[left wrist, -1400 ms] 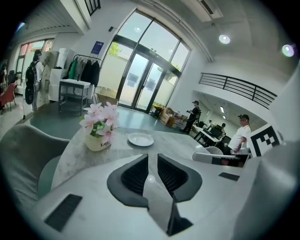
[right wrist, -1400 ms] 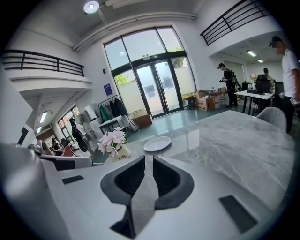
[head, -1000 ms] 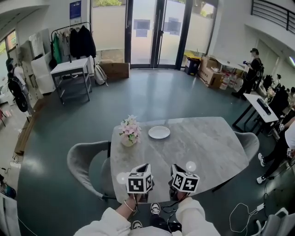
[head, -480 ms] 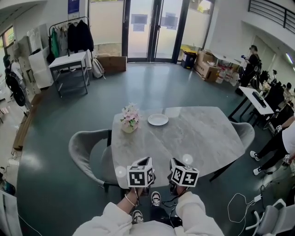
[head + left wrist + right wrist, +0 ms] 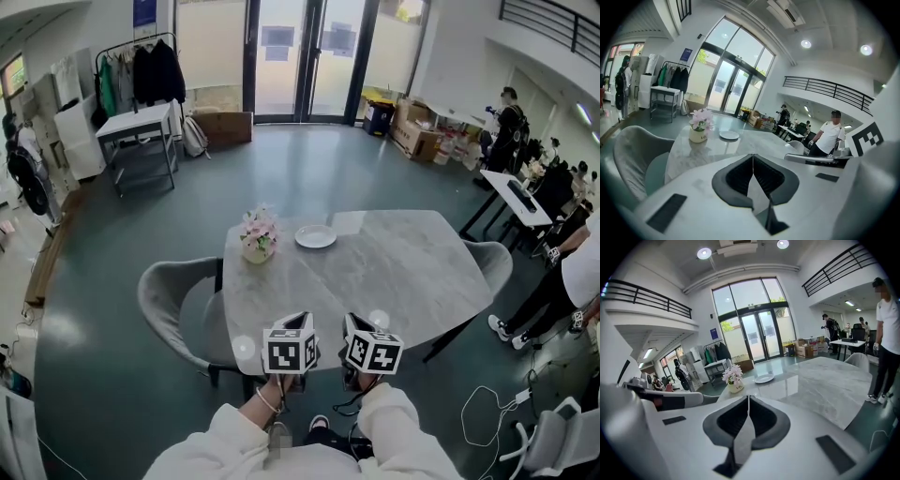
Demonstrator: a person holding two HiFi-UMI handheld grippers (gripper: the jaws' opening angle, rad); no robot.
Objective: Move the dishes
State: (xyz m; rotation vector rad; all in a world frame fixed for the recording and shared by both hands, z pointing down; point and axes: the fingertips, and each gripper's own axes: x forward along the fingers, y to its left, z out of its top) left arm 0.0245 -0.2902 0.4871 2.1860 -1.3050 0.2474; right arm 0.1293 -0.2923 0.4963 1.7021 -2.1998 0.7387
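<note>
The left gripper (image 5: 290, 349) sits low in the centre of the head view. In its own view (image 5: 753, 172) the two dark jaws are pressed flat together with nothing between them. The right gripper (image 5: 372, 352) is just beside it, and its jaws (image 5: 748, 414) likewise meet in a thin seam and hold nothing. Each carries its white cube of black square markers, and cream sleeves (image 5: 223, 448) run off the bottom edge behind them.

Both grippers are over the near edge of the pale grey marble-topped table (image 5: 403, 277), which fills the middle of the frame. The round white plate (image 5: 315, 236) lies flat on the far side of the top, above and slightly right of the grippers and well apart from them (it shows small in both gripper views (image 5: 729, 135) (image 5: 764, 378)). Just left of it, apart from it, stands a cream pot of pink flowers (image 5: 259, 234).

A grey upholstered chair (image 5: 174, 307) is drawn up at the table's left side and a second grey chair (image 5: 488, 262) at its right. Across the dark green floor, tall glass doors (image 5: 300, 56) fill the top centre. A rack of dark clothes (image 5: 155, 70) and a small grey table (image 5: 137, 127) stand in the upper left. Brown cardboard boxes (image 5: 417, 136) lie in the upper right, with several people standing along the right edge.
</note>
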